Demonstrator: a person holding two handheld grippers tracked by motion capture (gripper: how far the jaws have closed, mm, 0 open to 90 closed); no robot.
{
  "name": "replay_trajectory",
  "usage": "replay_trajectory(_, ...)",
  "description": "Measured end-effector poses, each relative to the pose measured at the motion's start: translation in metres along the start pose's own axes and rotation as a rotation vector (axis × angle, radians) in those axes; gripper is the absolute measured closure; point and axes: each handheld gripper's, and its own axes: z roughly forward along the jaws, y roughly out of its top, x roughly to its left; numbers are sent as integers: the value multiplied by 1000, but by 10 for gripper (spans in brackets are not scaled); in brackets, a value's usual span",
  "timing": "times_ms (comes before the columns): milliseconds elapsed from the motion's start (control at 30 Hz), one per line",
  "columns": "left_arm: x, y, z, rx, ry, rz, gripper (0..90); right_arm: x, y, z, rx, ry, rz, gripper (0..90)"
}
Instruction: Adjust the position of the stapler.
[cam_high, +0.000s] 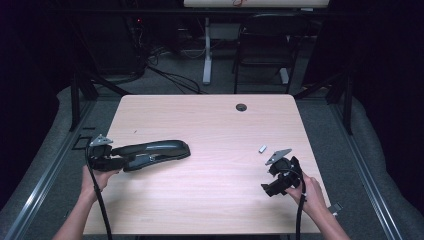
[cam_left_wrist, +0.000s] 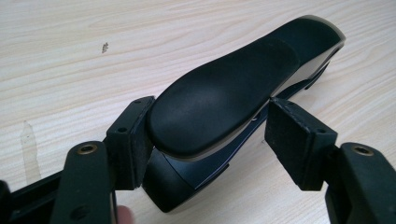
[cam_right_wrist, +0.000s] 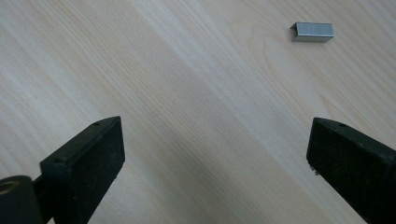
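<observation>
A black stapler lies on the wooden table at the left, its nose pointing right. My left gripper is at its rear end, held from the left. In the left gripper view, the gripper has its pads against both sides of the stapler. At the right, my right gripper rests low over the table, its jaws wide apart. In the right gripper view, this gripper has only bare wood between its jaws. A small metal strip of staples lies ahead of it, also visible from above.
A round cable hole sits near the table's far edge. Beyond the table stand a black chair and a white desk leg, with cables on the floor. A small dark speck marks the wood.
</observation>
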Motion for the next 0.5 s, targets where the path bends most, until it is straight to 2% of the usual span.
replay_trajectory(167, 1, -3, -2, -12, -19, -8, 367, 0, 0, 2, -6, 9, 10, 46)
replay_trajectory(233, 1, -3, -3, -6, -20, -7, 372, 0, 0, 1, 9, 5, -2, 49)
replay_trajectory(500, -1, -5, -5, -4, -29, -3, 394, 2, 1, 2, 10, 0, -14, 56)
